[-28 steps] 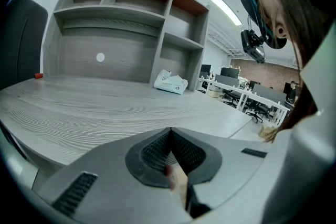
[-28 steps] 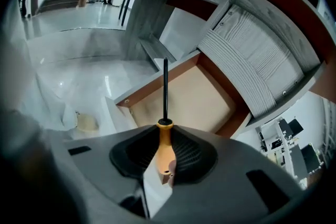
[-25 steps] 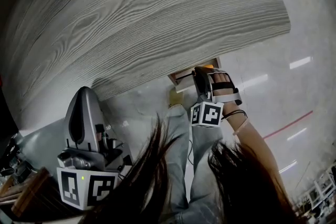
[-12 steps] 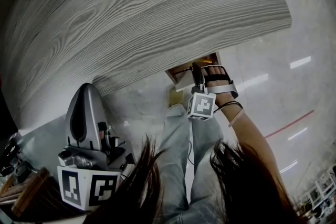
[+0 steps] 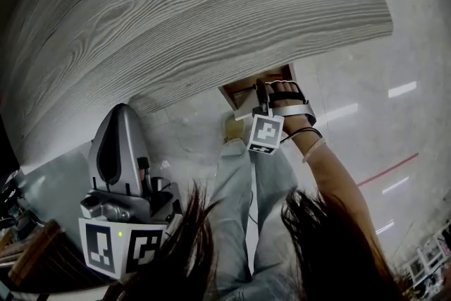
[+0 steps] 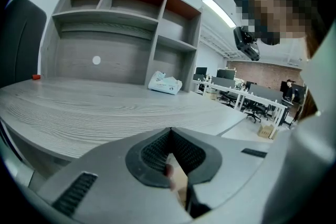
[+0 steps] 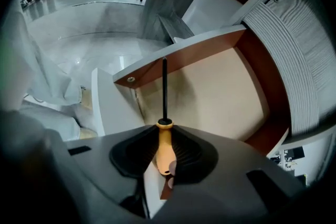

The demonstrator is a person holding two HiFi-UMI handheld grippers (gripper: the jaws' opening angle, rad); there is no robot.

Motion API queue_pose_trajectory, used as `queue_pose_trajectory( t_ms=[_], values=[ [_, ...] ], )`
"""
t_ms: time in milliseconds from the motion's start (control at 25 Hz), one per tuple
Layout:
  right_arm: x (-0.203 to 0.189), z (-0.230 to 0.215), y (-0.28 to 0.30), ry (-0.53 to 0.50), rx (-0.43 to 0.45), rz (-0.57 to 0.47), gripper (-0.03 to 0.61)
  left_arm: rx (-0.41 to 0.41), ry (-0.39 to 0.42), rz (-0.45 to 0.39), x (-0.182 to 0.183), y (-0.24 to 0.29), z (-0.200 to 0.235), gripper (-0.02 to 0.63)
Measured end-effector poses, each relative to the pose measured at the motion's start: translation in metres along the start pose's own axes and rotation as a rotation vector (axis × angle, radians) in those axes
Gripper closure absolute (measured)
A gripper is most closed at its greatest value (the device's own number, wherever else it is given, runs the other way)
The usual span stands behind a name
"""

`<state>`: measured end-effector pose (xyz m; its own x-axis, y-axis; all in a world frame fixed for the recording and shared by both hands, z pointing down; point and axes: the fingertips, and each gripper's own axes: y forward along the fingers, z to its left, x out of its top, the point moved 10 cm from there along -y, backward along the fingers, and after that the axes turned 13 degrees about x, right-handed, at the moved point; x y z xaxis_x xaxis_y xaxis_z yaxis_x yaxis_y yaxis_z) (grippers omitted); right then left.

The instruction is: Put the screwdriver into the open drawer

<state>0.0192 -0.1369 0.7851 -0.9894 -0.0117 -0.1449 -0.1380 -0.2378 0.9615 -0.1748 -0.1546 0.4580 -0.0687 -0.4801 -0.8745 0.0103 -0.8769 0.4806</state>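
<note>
The screwdriver (image 7: 164, 145) has an orange handle and a thin black shaft. My right gripper (image 7: 164, 128) is shut on the handle, and the shaft points straight ahead over the open drawer (image 7: 220, 92). That drawer has a pale bottom and red-brown walls. In the head view the right gripper (image 5: 261, 92) hangs at the drawer (image 5: 243, 89), which sticks out from under the grey wooden desk (image 5: 176, 17). The screwdriver itself is too small to make out there. My left gripper (image 5: 121, 116) is at the lower left, far from the drawer, with its jaws shut on nothing (image 6: 170, 134).
A shelf unit (image 6: 121, 34) stands at the back of the desk, with a white bag (image 6: 165, 83) beside it. The person's legs (image 5: 246, 222) are below the drawer on a glossy floor (image 5: 366, 81). Office desks and chairs (image 6: 247, 97) are far off.
The right gripper has moved with the screwdriver up and left, further over the open drawer. The left gripper has barely shifted.
</note>
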Motion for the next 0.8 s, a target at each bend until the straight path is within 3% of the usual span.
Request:
queue_pose_trajectory(
  t_ms=[520,800],
  values=[
    [0.003,-0.014,0.004,-0.068,0.074,0.077,0.488,0.007,0.007,-0.046,-0.013,-0.017,-0.002,0.604],
    [0.006,-0.018,0.008,-0.074,0.114,0.089,0.488,-0.001,0.012,-0.02,-0.033,-0.024,0.0,0.604]
  ],
)
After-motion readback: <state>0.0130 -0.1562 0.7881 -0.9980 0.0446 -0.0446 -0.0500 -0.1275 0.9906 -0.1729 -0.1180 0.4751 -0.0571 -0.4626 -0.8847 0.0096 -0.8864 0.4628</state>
